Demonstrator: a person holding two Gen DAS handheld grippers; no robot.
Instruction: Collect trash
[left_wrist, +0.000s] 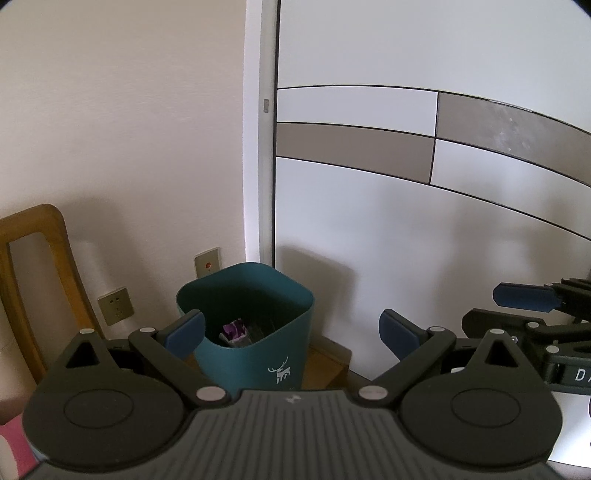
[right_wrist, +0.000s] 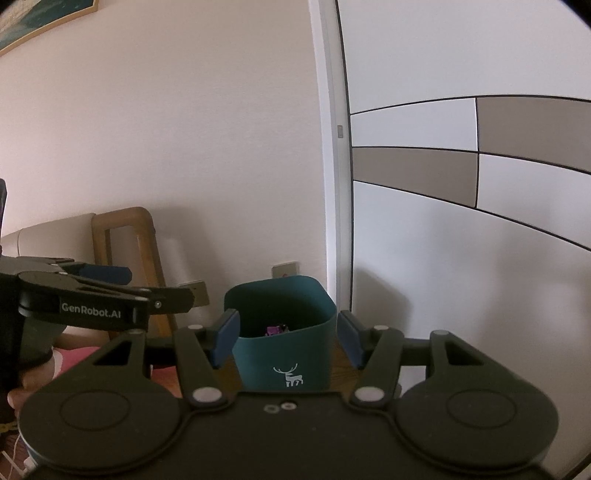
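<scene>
Trash bin (left_wrist: 255, 332) stands ahead of me, low against the wall beside a white door frame (left_wrist: 264, 147), on what looks like a wooden surface; I cannot tell whether that is floor or a low stand. It is a teal, rounded-square tub of smooth matte plastic with a thin rim and a small white deer print (right_wrist: 289, 376) on its front. Inside, a crumpled purple and white wrapper (left_wrist: 233, 331) lies near the bottom, with something pale or clear beside it that I cannot make out. So some trash is already in; I judge the task at least partly done. No loose litter shows in either view, so what is left I cannot say. My left hand-held gripper (left_wrist: 291, 332) is spread wide, its blue pads well apart and nothing between them; the left pad overlaps the bin's near rim in view, though contact is unclear. My right hand-held gripper (right_wrist: 288, 339) is likewise released and empty, its pads framing the bin on both sides from a little back. Gripper bodies are black hard plastic with ribbed tops and metal pivot pins. Wall is plain off-white, with two beige outlet plates (left_wrist: 116, 304) low down. A brown wooden chair frame (left_wrist: 37, 266) leans at left. Door panels (left_wrist: 406, 147) are glossy white and taupe.
</scene>
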